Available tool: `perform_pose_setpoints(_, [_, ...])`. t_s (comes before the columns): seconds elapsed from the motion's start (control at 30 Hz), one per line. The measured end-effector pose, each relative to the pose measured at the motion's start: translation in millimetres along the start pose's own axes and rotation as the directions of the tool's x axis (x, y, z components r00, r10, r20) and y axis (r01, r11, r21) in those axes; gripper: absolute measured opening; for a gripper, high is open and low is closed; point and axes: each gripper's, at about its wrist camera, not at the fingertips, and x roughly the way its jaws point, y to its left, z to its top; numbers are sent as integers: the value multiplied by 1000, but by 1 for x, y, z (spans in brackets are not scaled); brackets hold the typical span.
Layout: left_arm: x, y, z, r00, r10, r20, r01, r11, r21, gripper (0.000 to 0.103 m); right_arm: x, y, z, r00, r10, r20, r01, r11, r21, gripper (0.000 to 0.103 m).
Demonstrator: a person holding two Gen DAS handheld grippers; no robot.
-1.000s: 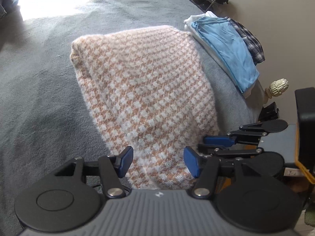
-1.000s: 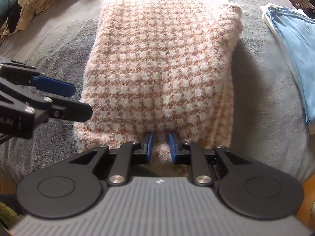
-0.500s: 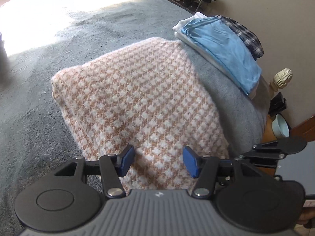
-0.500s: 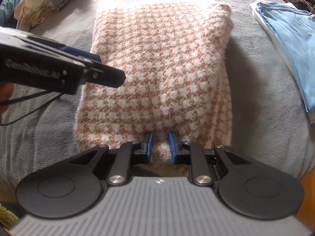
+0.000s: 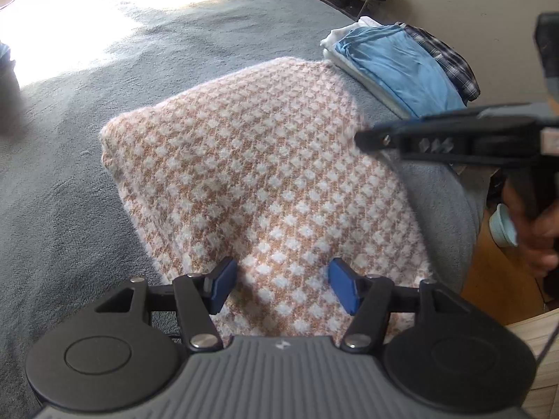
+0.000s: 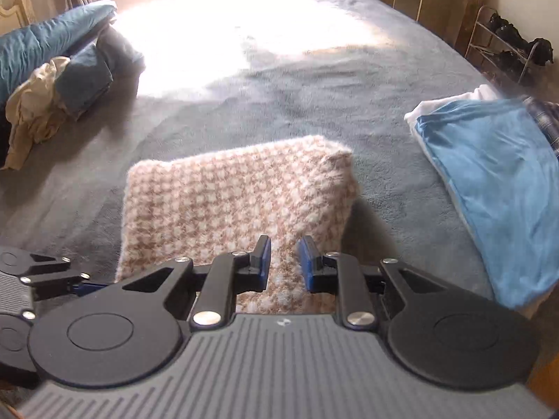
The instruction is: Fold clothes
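Observation:
A folded fuzzy sweater (image 5: 262,174) in a tan-and-white check lies on the grey bed cover (image 5: 104,70). My left gripper (image 5: 281,284) stands over its near edge. The jaws are opening, and the blue pads sit apart above the fabric without pressing it. My right gripper (image 6: 283,262) has its pads close together with sweater (image 6: 227,202) fabric pinched between them, near the right side. In the left wrist view the right gripper (image 5: 370,138) comes in from the right, held by a hand (image 5: 538,234), its tip at the sweater's right edge.
A stack of folded clothes (image 6: 489,174), light blue on top with plaid (image 5: 443,59) behind, sits just right of the sweater. Blue bedding (image 6: 45,45) and a crumpled cream cloth (image 6: 31,115) lie far left. The bed's edge and wooden floor (image 5: 496,269) are at the right.
The right gripper has moved forward and up from the sweater's near edge, so its view shows more of the bed. The left gripper's jaws stand a little wider.

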Motion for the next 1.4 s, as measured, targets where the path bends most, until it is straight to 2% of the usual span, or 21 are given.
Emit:
perform_pose_setpoints(0.03, [1, 1, 1, 1000, -4, -11, 4, 1000, -7, 62, 22, -1, -10, 999, -16, -48, 15, 1000, -18, 18])
perform_pose_setpoints(0.1, [2, 2, 5, 1000, -3, -27, 2, 1000, -18, 62, 39, -4, -23, 999, -6, -48, 5, 1000, -11, 19])
perform_pose_setpoints(0.23, [1, 4, 11, 998, -7, -62, 6, 1000, -15, 63, 24, -12, -12, 999, 23, -35, -21, 999, 48, 20])
perform_pose_setpoints(0.3, [-1, 3, 15, 997, -4, -83, 4, 1000, -4, 63, 3, -28, -16, 999, 44, -7, -43, 988, 151, 20])
perform_pose_setpoints(0.4, [-7, 0, 24, 995, 2, -104, -1, 1000, 12, 61, -26, -58, -40, 998, 55, 8, -54, 943, 327, 22])
perform_pose_setpoints(0.47, [-12, -3, 31, 994, 11, -110, -8, 999, 33, 60, -42, -78, -68, 997, 71, -12, -58, 892, 449, 23])
perform_pose_setpoints(0.53, [-16, -8, 40, 995, 12, -97, -6, 998, 58, 59, -52, -92, -98, 990, 139, -19, -104, 819, 564, 25])
perform_pose_setpoints(0.63, [-15, -18, 52, 996, 11, -92, -2, 996, 94, 60, -60, -91, -134, 963, 269, 2, -198, 703, 683, 37])
perform_pose_setpoints(0.73, [-3, -30, 60, 993, 22, -120, -7, 992, 122, 59, -58, -77, -153, 935, 350, 57, -275, 615, 739, 53])
perform_pose_setpoints(0.8, [5, -38, 62, 989, 28, -145, -9, 991, 132, 59, -49, -71, -163, 923, 374, 89, -298, 548, 781, 65])
perform_pose_setpoints(0.9, [9, -48, 62, 984, 33, -176, -5, 988, 154, 59, -38, -69, -176, 920, 376, 113, -293, 466, 835, 68])
perform_pose_setpoints(0.93, [6, -51, 63, 983, 26, -181, 5, 985, 170, 59, -37, -68, -178, 920, 373, 120, -294, 454, 841, 69])
perform_pose_setpoints(1.03, [-3, -62, 64, 980, -7, -196, 50, 975, 217, 59, -41, -63, -179, 920, 368, 132, -308, 473, 826, 69])
perform_pose_setpoints(1.13, [-10, -76, 62, 967, -75, -244, 141, 954, 266, 59, -45, -53, -179, 930, 356, 98, -289, 536, 793, 69])
perform_pose_setpoints(1.2, [-12, -85, 57, 957, -98, -271, 181, 937, 300, 59, -53, -46, -175, 926, 352, 132, -321, 559, 765, 67])
perform_pose_setpoints(1.33, [-9, -95, 50, 951, -106, -291, 202, 925, 322, 59, -56, -30, -158, 923, 347, 165, -363, 646, 672, 62])
perform_pose_setpoints(1.4, [-9, -95, 48, 953, -99, -286, 191, 929, 316, 59, -50, -23, -153, 915, 361, 181, -387, 658, 646, 61])
